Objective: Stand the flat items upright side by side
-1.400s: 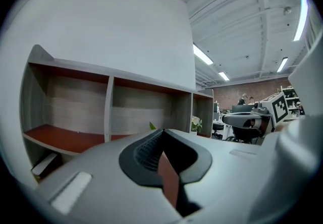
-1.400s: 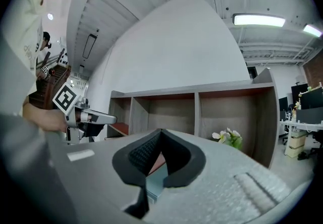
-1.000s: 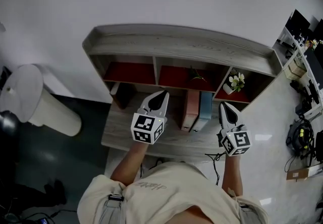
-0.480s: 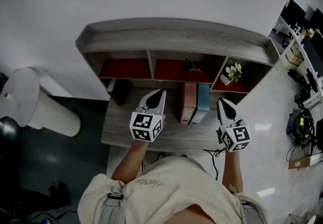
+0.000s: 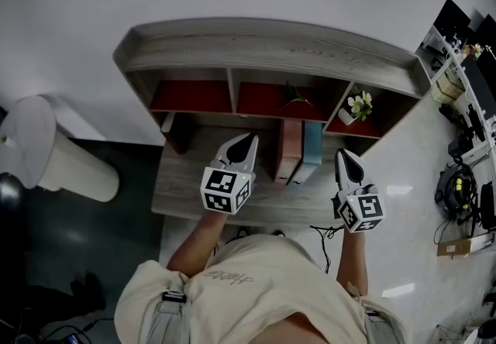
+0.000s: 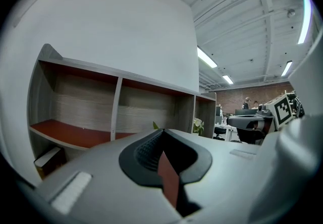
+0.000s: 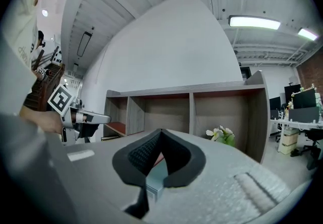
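Two flat books stand upright side by side on the wooden desk (image 5: 194,195), a pink one (image 5: 289,150) and a blue one (image 5: 310,147), in front of the shelf unit (image 5: 263,44). A dark book (image 5: 180,133) stands at the desk's left, under the left compartment. My left gripper (image 5: 249,138) is shut and empty, just left of the pink book, whose edge (image 6: 169,180) shows beyond its jaws. My right gripper (image 5: 342,155) is shut and empty too, right of the blue book (image 7: 154,180).
White flowers (image 5: 358,106) sit in the right compartment and a green sprig (image 5: 293,94) in the middle one. A white bin (image 5: 39,153) stands on the floor at left. A cable (image 5: 325,235) hangs at the desk's front edge. Another desk with equipment (image 5: 465,180) is at right.
Both grippers stay shut and keep their places beside the books. The head view has shifted slightly, so the desk sits a little higher in the picture.
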`<state>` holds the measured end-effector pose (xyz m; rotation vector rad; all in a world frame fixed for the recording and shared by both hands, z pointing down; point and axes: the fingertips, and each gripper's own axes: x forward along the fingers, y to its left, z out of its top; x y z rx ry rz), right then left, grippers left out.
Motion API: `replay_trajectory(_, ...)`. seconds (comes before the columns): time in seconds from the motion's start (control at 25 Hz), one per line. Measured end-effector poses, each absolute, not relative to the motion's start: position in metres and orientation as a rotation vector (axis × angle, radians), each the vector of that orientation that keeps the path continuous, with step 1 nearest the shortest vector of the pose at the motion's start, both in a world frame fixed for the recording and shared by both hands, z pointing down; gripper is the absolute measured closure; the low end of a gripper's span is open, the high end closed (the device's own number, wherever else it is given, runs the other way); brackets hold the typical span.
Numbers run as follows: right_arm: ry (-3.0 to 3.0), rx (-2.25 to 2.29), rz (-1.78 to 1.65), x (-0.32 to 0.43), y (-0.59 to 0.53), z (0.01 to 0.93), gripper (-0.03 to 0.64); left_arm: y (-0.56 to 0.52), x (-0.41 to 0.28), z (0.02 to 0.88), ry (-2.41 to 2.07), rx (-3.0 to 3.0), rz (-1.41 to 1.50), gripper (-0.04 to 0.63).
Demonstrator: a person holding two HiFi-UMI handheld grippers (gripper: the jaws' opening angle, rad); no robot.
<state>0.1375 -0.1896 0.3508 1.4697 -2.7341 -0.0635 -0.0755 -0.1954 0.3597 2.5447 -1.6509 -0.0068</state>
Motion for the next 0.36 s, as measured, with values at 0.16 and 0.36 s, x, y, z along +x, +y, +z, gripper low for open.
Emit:
replay_trajectory(0.16, -2.714, 1.495, -0.023, 0.135, -0.187, 0.360, 0.615, -0.195, -0.079, 0.370, -1.622, 2.526, 0.008, 0.583)
replay_trajectory(0.36, -2.689, 1.569, -0.019, 0.129, -0.187, 0.370, 0.615, -0.196, -0.087, 0.381, -1.583, 2.532, 0.030, 0.583)
